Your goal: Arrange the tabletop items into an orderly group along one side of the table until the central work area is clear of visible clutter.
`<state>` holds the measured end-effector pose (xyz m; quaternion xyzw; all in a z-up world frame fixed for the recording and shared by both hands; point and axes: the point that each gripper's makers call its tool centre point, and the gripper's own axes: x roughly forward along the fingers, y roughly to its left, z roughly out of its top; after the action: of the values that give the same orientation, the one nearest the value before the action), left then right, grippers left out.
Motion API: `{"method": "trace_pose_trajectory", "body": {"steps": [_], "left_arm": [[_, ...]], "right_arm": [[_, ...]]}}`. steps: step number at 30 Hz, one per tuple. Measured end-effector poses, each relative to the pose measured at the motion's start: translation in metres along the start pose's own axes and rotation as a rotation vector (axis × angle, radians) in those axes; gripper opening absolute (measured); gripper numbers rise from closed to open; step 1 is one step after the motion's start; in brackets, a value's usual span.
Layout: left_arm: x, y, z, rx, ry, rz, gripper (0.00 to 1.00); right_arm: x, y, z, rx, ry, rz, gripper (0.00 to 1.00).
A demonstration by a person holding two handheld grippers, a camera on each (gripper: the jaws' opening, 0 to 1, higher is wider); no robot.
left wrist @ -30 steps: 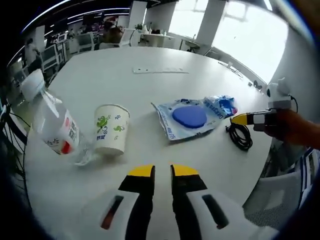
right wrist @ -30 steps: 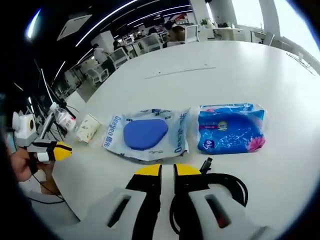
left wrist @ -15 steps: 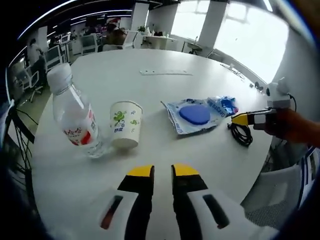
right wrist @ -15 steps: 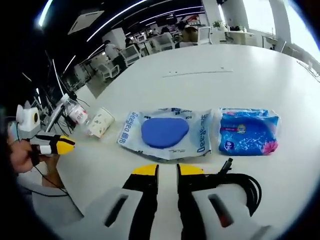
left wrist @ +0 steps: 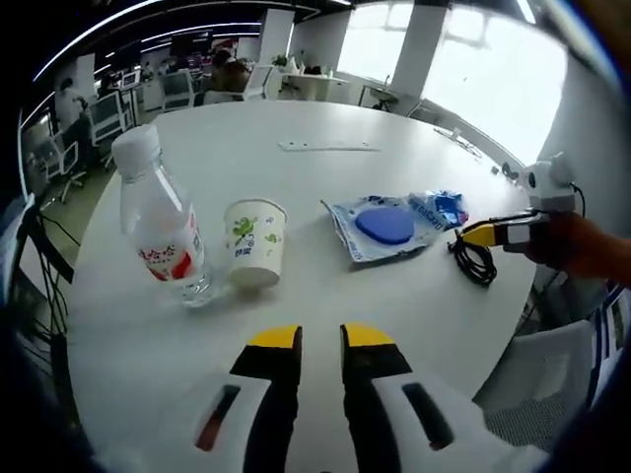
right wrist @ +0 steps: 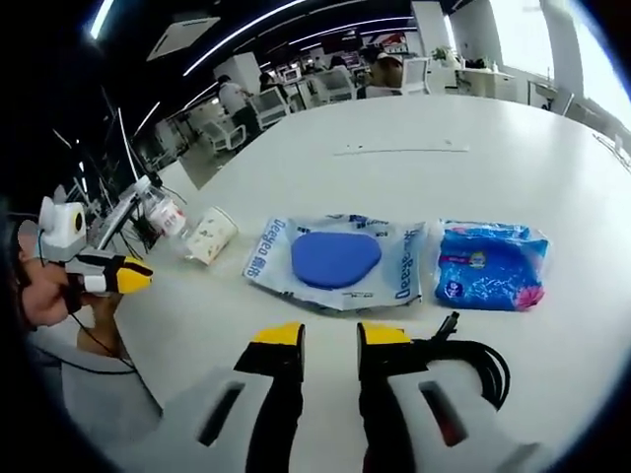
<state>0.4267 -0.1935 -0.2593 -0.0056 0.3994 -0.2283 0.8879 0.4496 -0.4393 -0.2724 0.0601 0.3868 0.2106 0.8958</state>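
On the round white table, a clear water bottle with a red-and-white label stands next to a paper cup printed with green. Further right lie a white packet with a blue pad, a blue tissue pack and a coiled black cable. My left gripper hangs over the near table edge, its jaws almost together and holding nothing. My right gripper stands slightly open and holding nothing, just short of the packet, with the cable beside its right jaw and the tissue pack beyond.
A flat white strip lies on the far part of the table. Office desks and chairs stand beyond it. In the right gripper view, the cup and bottle are at the far left, near the hand-held left gripper.
The right gripper's jaws have parted a little. Both cameras have drawn back and shifted, so the table items look smaller; none of the items has moved.
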Motion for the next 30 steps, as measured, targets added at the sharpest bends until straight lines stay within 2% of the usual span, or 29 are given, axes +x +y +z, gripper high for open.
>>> {"method": "trace_pose_trajectory", "body": {"steps": [23, 30], "left_arm": [[0.003, 0.004, 0.008, 0.016, -0.021, 0.026, 0.16], [0.007, 0.004, 0.013, -0.019, -0.041, 0.042, 0.16]], "right_arm": [[-0.027, -0.010, -0.018, -0.054, 0.009, -0.033, 0.26], [-0.032, -0.006, -0.022, -0.048, 0.006, -0.028, 0.27]]}}
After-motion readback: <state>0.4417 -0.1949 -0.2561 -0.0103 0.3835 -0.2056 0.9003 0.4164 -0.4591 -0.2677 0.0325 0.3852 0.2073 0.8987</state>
